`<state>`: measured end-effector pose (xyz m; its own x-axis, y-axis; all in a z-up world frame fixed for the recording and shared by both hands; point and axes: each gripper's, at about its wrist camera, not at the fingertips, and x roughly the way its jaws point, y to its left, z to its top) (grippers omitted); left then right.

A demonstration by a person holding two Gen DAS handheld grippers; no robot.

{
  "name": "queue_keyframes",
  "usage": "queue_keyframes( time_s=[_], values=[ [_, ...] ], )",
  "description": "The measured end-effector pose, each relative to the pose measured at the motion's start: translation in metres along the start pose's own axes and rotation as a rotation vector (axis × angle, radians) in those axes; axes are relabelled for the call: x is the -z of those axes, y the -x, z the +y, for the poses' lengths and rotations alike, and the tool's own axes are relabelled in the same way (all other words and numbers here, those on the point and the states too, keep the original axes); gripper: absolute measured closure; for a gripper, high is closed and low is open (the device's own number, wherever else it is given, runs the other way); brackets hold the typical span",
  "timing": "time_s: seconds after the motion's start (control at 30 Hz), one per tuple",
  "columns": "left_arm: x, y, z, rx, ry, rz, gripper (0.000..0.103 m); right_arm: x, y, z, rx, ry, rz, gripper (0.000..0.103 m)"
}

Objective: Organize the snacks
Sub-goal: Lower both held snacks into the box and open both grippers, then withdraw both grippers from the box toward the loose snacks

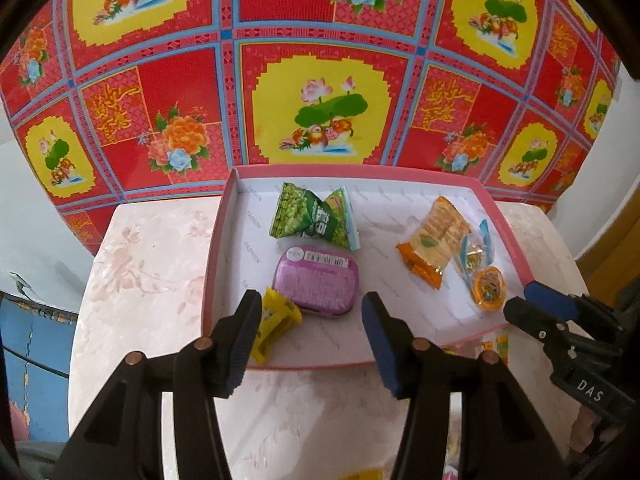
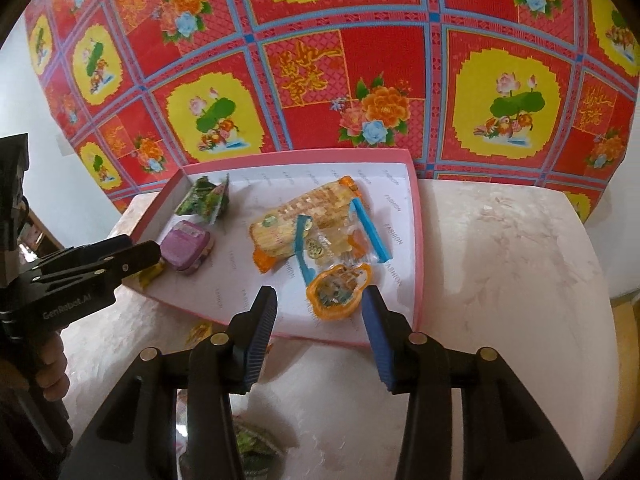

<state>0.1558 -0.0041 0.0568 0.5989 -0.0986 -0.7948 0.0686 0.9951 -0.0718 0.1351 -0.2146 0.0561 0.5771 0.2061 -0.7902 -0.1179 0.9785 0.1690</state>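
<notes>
A shallow pink box lid (image 1: 218, 248) (image 2: 416, 240) sits on the pale table and holds snacks. In it lie two green pea packets (image 1: 308, 216) (image 2: 204, 198), a purple tin (image 1: 318, 280) (image 2: 186, 250), a small yellow packet (image 1: 276, 320), an orange cracker pack (image 1: 434, 242) (image 2: 304, 216), a clear blue-edged packet (image 1: 476, 254) (image 2: 340, 246) and an orange jelly cup (image 1: 488, 288) (image 2: 338, 292). My left gripper (image 1: 312, 340) is open over the lid's near edge, its left finger beside the yellow packet. My right gripper (image 2: 320, 332) is open, just short of the jelly cup.
A red, yellow and blue floral cloth (image 1: 320, 80) hangs behind the table. More snack packets lie on the table in front of the lid: a yellow-orange one (image 1: 496, 346) (image 2: 200, 332) and a green one (image 2: 252, 444). The table's right part (image 2: 512, 280) is bare marble.
</notes>
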Motion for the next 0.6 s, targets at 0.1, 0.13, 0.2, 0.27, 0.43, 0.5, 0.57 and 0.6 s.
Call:
queue_keyframes(
  time_s=[0.1, 0.13, 0.2, 0.27, 0.43, 0.5, 0.57, 0.6],
  values=[
    [0.004, 0.006, -0.001, -0.002, 0.001, 0.003, 0.048, 0.004, 0.005, 0.004, -0.010, 0.009, 0.000, 0.058],
    [0.005, 0.008, -0.001, -0.002, 0.002, 0.004, 0.048, 0.005, 0.006, 0.005, -0.012, 0.010, 0.000, 0.058],
    [0.008, 0.011, -0.002, -0.002, 0.004, 0.005, 0.048, 0.007, 0.010, 0.007, -0.016, 0.012, -0.002, 0.058],
    [0.012, 0.013, -0.003, -0.001, 0.005, 0.008, 0.048, 0.010, 0.012, 0.008, -0.021, 0.011, -0.002, 0.058],
    [0.019, 0.015, -0.005, -0.006, 0.010, 0.017, 0.048, 0.018, 0.013, 0.011, -0.050, -0.015, 0.020, 0.058],
    [0.021, 0.015, -0.005, -0.002, 0.015, 0.023, 0.048, 0.022, 0.011, 0.013, -0.058, -0.020, 0.032, 0.058],
    [0.024, 0.014, -0.006, 0.004, 0.018, 0.030, 0.048, 0.024, 0.009, 0.016, -0.063, -0.022, 0.040, 0.058],
    [0.025, 0.014, -0.006, 0.005, 0.019, 0.032, 0.048, 0.024, 0.009, 0.016, -0.067, -0.024, 0.042, 0.058]
  ],
)
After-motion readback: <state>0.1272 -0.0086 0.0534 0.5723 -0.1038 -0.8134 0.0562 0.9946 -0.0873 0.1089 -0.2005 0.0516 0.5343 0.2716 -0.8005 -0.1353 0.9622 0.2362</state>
